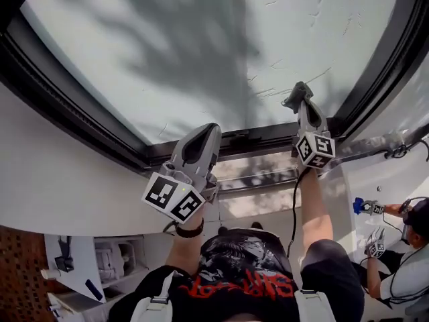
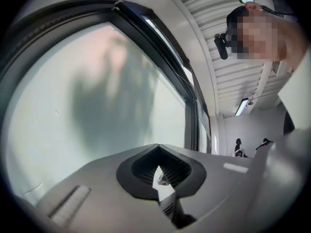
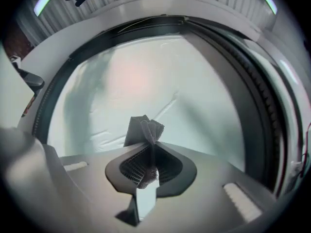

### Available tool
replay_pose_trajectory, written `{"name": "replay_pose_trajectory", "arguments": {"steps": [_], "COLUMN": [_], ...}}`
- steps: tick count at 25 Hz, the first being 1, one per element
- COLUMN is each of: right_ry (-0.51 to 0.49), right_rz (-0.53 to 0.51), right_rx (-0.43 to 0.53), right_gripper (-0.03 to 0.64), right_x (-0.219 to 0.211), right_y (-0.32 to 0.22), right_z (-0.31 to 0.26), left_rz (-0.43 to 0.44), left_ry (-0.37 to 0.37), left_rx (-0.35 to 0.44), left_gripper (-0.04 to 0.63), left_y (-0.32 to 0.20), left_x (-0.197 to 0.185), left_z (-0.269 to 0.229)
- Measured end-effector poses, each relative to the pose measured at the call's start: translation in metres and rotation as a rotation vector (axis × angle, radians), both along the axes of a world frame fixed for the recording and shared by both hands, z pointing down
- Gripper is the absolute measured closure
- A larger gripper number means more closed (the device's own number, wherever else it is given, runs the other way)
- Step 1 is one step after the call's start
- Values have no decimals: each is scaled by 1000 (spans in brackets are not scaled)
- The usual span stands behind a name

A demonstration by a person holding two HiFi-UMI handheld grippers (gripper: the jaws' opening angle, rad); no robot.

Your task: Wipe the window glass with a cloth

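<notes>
The window glass [image 1: 201, 45] fills the upper head view, frosted-looking with a tree's shadow and faint streaks. My right gripper [image 1: 299, 102] is raised against its lower right part and is shut on a small grey cloth [image 1: 295, 94]. In the right gripper view the cloth [image 3: 144, 130] sticks out folded between the closed jaws [image 3: 148, 152], in front of the glass [image 3: 146, 72]. My left gripper [image 1: 204, 134] hangs lower, over the dark bottom frame, with its jaws together and nothing in them [image 2: 158, 174]. The glass [image 2: 97, 106] lies beyond it.
A dark window frame [image 1: 255, 139] rims the glass, with white wall [image 1: 67, 186] around it. A black cable [image 1: 295, 206] trails from the right gripper. Another person [image 1: 402, 260] with grippers sits at the lower right. A white shelf unit [image 1: 100, 267] stands lower left.
</notes>
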State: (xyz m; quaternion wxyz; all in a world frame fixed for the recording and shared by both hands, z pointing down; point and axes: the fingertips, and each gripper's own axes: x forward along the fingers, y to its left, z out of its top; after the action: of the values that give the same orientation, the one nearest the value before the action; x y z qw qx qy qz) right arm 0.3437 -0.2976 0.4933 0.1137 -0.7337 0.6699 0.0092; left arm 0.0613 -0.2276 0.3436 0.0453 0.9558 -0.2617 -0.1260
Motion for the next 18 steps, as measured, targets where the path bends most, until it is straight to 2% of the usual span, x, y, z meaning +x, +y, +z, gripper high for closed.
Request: {"name": "replay_pose_trajectory", "arguments": {"steps": [4, 6, 7, 9, 11, 13, 16, 18], "right_ry": [-38, -77, -98, -121, -101, -61, -28, 0], "right_rz": [232, 358, 391, 367, 251, 87, -159, -338], "right_rx": [-74, -104, -110, -104, -77, -22, 43, 45], "right_gripper": [589, 589, 589, 589, 589, 589, 589, 589], "right_x": [122, 165, 176, 166, 119, 44, -91, -192], "right_y": [24, 39, 43, 41, 25, 7, -10, -22], "right_z": [16, 24, 27, 31, 30, 21, 11, 14], "left_rz": [42, 39, 31, 5, -27, -62, -129, -196], "left_ry": [-20, -28, -30, -31, -32, -31, -13, 6], "left_rx": [14, 23, 24, 20, 17, 17, 13, 16], "left_gripper": [601, 601, 601, 601, 601, 601, 601, 601], "left_y": [8, 8, 7, 5, 2, 0, -1, 1], "left_x": [33, 40, 40, 36, 29, 17, -14, -44], "left_z": [-5, -7, -8, -6, -4, -4, -3, -6]}}
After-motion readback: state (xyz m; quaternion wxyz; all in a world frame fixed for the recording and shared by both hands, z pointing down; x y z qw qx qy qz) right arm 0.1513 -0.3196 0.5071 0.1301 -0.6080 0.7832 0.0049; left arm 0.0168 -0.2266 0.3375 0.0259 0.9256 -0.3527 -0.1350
